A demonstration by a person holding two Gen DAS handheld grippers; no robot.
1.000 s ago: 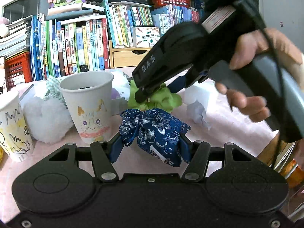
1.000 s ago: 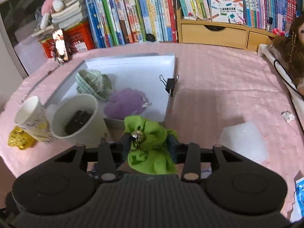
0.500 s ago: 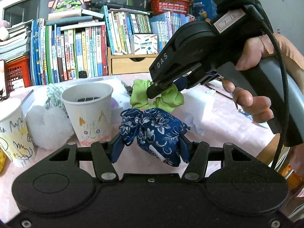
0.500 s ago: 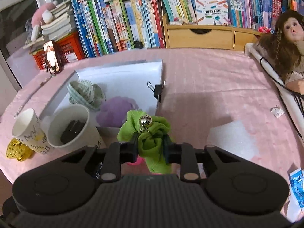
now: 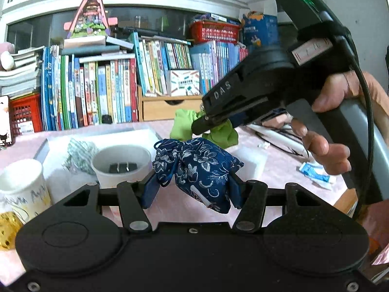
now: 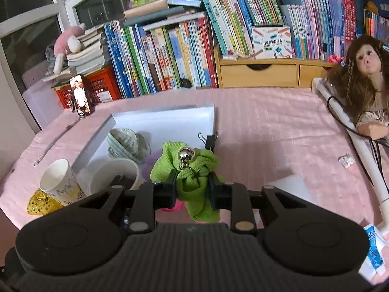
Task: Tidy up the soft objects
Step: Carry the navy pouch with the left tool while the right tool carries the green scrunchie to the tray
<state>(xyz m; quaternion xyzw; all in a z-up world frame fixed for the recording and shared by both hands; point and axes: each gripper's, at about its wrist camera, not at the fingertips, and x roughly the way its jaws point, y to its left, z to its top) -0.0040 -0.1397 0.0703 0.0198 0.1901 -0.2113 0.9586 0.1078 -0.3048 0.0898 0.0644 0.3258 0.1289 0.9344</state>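
At the lower centre of the left wrist view, the left gripper [image 5: 192, 185] is clamped on a dark blue floral pouch [image 5: 198, 168], whose sides bulge between the two blue pads and whose body hangs clear of the pink tablecloth [image 5: 279, 170]. Right of centre in that same view, a hand [image 5: 323, 131] grips the handle of the right gripper [image 5: 211, 124], whose tip pinches a lime-green cloth [image 5: 184, 126] above the table.

Seen from the right wrist camera, the right gripper [image 6: 190, 185] is closed narrowly on that green cloth [image 6: 192, 182], which is bunched between the pads, with a shiny metal bell [image 6: 186, 156] at its top. Behind it, toward the centre left, a shallow white tray [image 6: 170, 119] holds a striped green-and-white fabric piece [image 6: 126, 143] and a purple soft item [image 6: 152, 163], mostly hidden. Two paper cups [image 6: 114, 175] stand at the lower left, just beside the tray. A doll [image 6: 362, 80] lies at the right edge.
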